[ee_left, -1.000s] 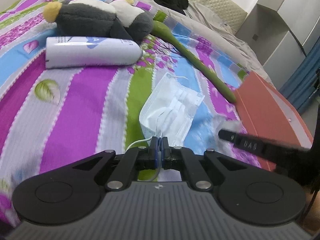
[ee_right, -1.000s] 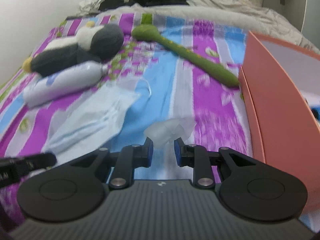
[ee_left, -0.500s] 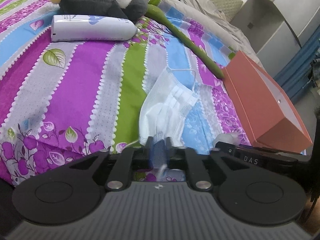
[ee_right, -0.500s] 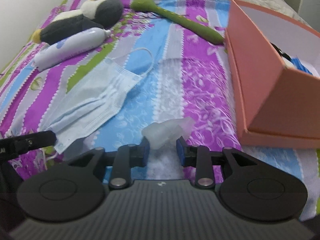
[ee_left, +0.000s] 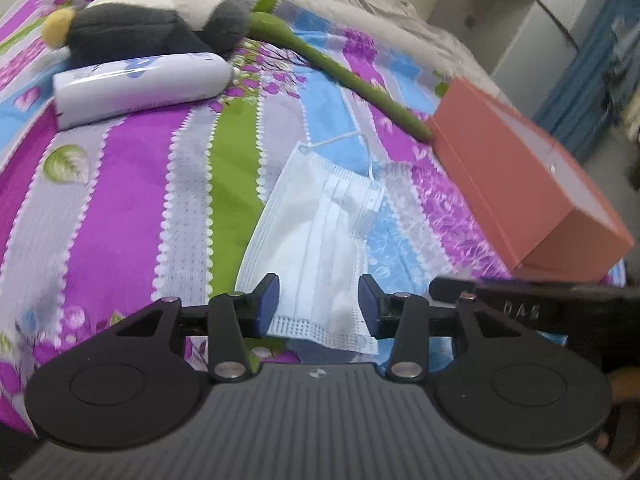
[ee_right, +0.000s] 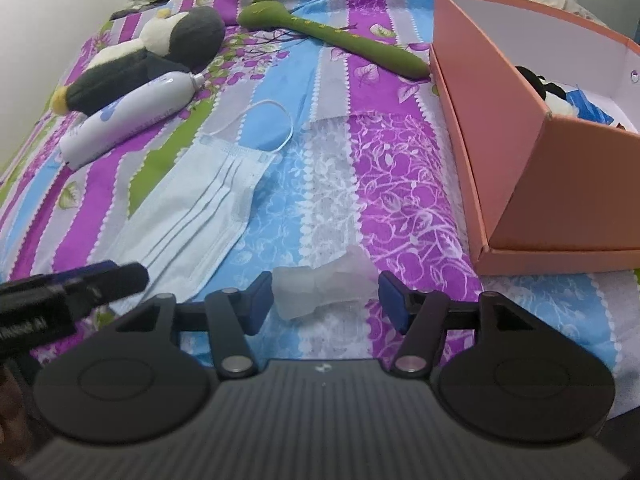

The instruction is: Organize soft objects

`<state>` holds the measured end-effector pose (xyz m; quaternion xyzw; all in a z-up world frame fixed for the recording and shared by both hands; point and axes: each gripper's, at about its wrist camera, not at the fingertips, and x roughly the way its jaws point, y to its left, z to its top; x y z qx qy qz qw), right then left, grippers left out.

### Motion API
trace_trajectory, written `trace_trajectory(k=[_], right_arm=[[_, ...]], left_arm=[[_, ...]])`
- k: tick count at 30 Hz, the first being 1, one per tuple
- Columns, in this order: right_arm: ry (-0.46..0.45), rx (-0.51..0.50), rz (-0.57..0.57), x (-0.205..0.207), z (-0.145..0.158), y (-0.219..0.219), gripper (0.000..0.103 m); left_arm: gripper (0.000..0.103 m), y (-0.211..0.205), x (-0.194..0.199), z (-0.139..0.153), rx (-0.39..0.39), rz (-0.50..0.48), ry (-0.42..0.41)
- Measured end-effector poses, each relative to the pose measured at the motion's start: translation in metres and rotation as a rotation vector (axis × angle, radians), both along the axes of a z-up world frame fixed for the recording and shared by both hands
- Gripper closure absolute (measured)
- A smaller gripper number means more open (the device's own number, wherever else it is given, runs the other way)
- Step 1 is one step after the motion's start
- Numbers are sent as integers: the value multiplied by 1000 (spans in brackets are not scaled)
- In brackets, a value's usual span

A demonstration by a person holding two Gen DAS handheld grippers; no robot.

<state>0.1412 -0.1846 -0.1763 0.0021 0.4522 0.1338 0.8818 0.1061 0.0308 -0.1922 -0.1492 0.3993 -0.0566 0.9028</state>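
A pale blue face mask (ee_left: 320, 236) (ee_right: 192, 216) lies flat on the striped bedspread. My left gripper (ee_left: 318, 304) is over its near edge, jaws opening, pads clear of the mask. A clear bubble-wrap strip (ee_right: 320, 288) (ee_left: 416, 216) lies beside the mask. My right gripper (ee_right: 326, 300) has its jaws opening around the strip's near end, pads apart from it. Farther back lie a grey and white plush penguin (ee_left: 152, 24) (ee_right: 152, 60), a white tube (ee_left: 140, 84) (ee_right: 128, 120) and a long green soft stick (ee_left: 340, 68) (ee_right: 340, 40).
An open orange box (ee_right: 500, 152) (ee_left: 520, 184) stands on the right of the bed with a small plush and blue items inside. Dark clothes and a quilted headboard lie at the far end. White cabinets (ee_left: 520, 20) stand to the right.
Both grippers have opened. The left one let go of the mask's ear loop, and the mask now lies flat. The right one released the bubble-wrap strip. Both views drew back toward the bed's near edge.
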Motion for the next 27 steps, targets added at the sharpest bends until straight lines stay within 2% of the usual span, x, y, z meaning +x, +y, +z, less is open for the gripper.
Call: trace_trajectory(k=[5,12,18,21,23,27], right_arm=[[11,-12,-18,7,-6,4,41],[-7,-16,-25,5,-12,4,40],[-33,-58,4,2,-15,10,38],[-36,-79,23,1,-17,12,38],[-39,-85,30,1,-18,13,39],[-39,-88,30,1,-17,12,44]], left_arm=[[50,-5,14,-15,70,-21,22],[50,-19,20,-23,180,-62,-3],[51,-26,21,-26,224,-74,0],[65,-28,21,-27,247,-72,0],[79,-31,22,-26,262,-86,2],[91,-31,24,-23,255,-78,10]])
